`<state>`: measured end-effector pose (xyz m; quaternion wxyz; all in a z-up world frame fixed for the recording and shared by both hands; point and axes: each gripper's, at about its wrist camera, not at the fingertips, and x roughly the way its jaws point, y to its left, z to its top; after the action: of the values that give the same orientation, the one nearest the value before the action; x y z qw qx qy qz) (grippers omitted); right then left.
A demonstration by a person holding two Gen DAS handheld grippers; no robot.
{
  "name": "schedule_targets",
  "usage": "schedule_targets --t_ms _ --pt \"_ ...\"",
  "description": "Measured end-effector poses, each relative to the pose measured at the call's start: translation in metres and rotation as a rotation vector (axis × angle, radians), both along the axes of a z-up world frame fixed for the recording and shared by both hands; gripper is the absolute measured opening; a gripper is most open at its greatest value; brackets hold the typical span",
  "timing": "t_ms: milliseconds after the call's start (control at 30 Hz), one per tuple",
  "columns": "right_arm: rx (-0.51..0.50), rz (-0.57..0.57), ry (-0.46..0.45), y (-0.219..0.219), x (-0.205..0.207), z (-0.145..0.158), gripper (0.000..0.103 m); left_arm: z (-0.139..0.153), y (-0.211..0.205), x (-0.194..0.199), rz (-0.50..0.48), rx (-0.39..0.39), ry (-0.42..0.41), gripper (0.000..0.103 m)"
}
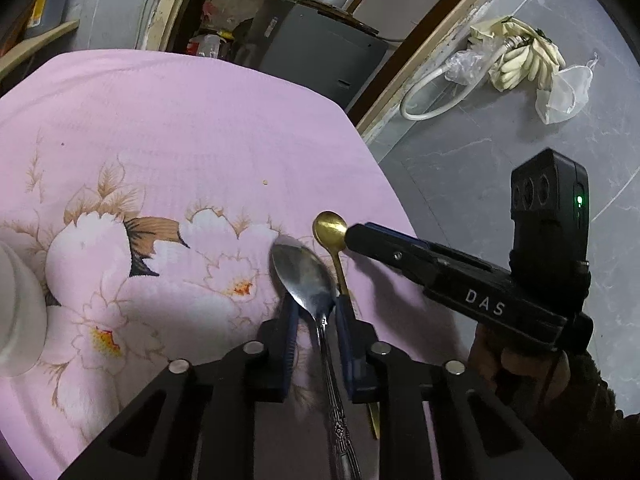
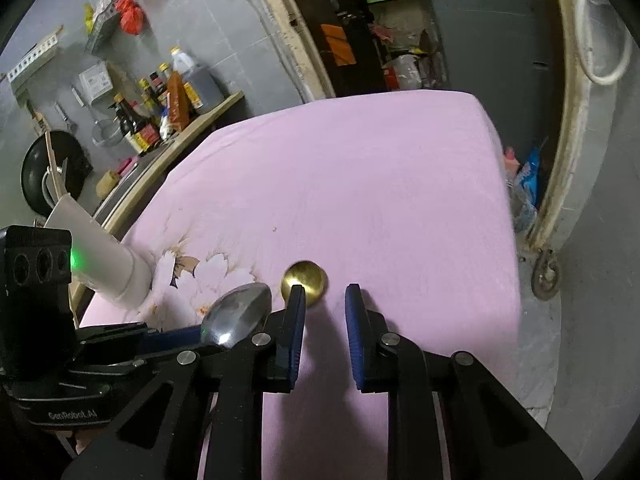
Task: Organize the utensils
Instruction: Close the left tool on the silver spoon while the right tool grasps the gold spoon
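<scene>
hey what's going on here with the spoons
A person is working two handheld tongs over a table with a pink floral cloth. The left tongs are closed on a silver spoon, bowl pointing away. The right tongs are open beside a gold spoon lying on the cloth. A white cup lies tipped nearby.

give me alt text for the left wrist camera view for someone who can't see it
The left gripper holds a silver spoon by its neck above a pink floral cloth. A gold spoon lies just beside it, and the right gripper reaches in from the right near its bowl.
</scene>
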<state>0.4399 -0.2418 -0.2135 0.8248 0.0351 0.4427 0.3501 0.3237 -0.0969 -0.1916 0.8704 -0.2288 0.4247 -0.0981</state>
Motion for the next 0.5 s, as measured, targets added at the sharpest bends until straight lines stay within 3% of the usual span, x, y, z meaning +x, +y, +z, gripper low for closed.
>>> schedule_targets --t_ms 300,333,367,500 --pt "-0.003 0.075 -0.003 0.016 0.012 0.003 0.018 -0.004 0.004 0.0 0.024 -0.044 0.005 0.009" --pt "-0.006 0.075 -0.002 0.015 0.012 0.003 0.016 -0.005 0.005 0.0 0.028 -0.055 0.005 0.008" --pt "-0.011 0.072 0.0 0.015 0.012 0.002 0.007 -0.005 0.006 0.001 0.032 -0.065 0.006 0.008" --pt "0.002 0.078 0.008 0.012 0.013 0.001 0.003 -0.005 0.004 0.0 0.036 -0.059 0.005 0.005"
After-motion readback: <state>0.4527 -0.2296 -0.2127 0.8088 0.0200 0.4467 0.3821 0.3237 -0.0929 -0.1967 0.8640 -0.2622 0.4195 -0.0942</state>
